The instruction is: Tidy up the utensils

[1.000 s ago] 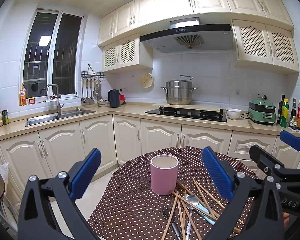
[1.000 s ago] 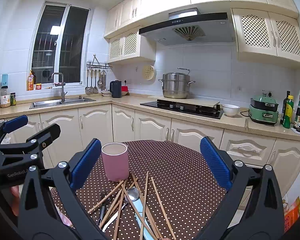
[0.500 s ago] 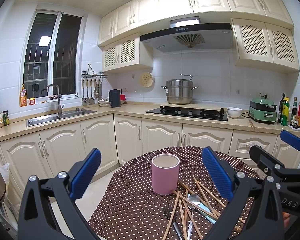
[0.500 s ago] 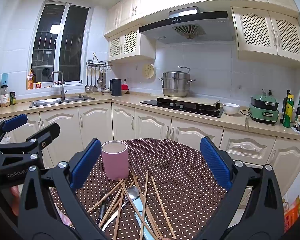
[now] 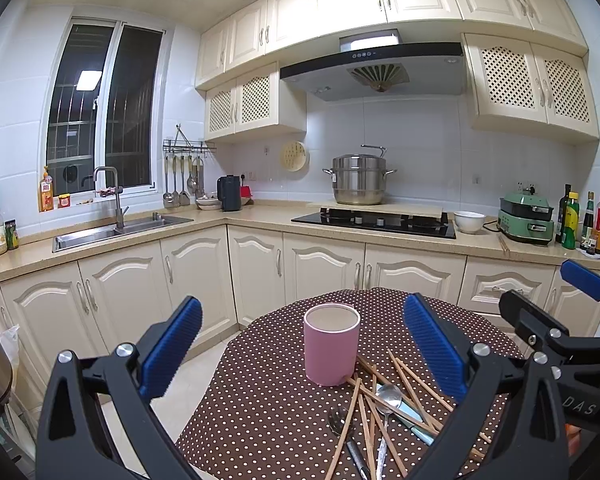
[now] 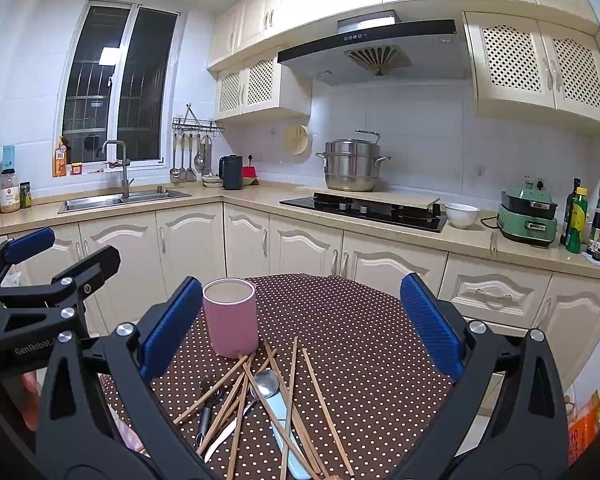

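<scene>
**Evidently nothing picked up yet: both tongs wide above the heap**

Starting at the left, the left tongs (image 5: pixel 300 348) hang spread wide and empty over the near edge of the tabletop (image 5: pixel 268 400), their blue pads flanking the pink cup (image 5: pixel 331 344) without touching it. The cup stands upright with its mouth open, probably set there as the holder the loose pieces should go into; its inside is too shadowed to tell whether anything is already in it. Just beside its base, to the right, lies the tangle: wooden chopsticks (image 6: pixel 320 396) crossed over one another, a metal spoon (image 6: pixel 266 382) with its bowl up, and a pale blue handle (image 6: pixel 284 432) whose working end is buried under the sticks. A dark-handled utensil (image 6: pixel 206 404) at the heap's left looks like a fork, though I cannot be sure. The heap's near ends run off the bottom of both views. Furthest right, the right tongs (image 6: pixel 300 320) are equally wide and empty, poised above the pile, likely for a first pick.
</scene>
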A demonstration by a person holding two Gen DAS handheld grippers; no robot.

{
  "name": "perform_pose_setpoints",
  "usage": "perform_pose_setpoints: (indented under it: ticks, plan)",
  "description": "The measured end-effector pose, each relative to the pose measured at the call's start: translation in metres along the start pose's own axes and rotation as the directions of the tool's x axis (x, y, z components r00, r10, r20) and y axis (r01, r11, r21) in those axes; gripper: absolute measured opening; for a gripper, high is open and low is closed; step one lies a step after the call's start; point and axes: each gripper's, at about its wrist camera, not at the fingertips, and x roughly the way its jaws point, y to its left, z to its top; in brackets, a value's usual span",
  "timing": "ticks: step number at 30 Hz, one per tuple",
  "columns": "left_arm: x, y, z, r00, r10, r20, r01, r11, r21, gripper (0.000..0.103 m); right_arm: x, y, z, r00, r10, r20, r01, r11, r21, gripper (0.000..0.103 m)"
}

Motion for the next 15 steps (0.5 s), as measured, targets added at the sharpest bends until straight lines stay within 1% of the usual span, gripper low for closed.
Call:
perform_pose_setpoints:
  ticks: [15]
  plan:
    - [0.0021, -0.0006, -0.0034, 1.000, 0.002, -0.013, -0.002, 1.000, 0.006, 0.099, 0.0022, -0.0014, 0.0008, 1.000, 0.001, -0.019, -0.001, 1.000, 0.007, 0.097]
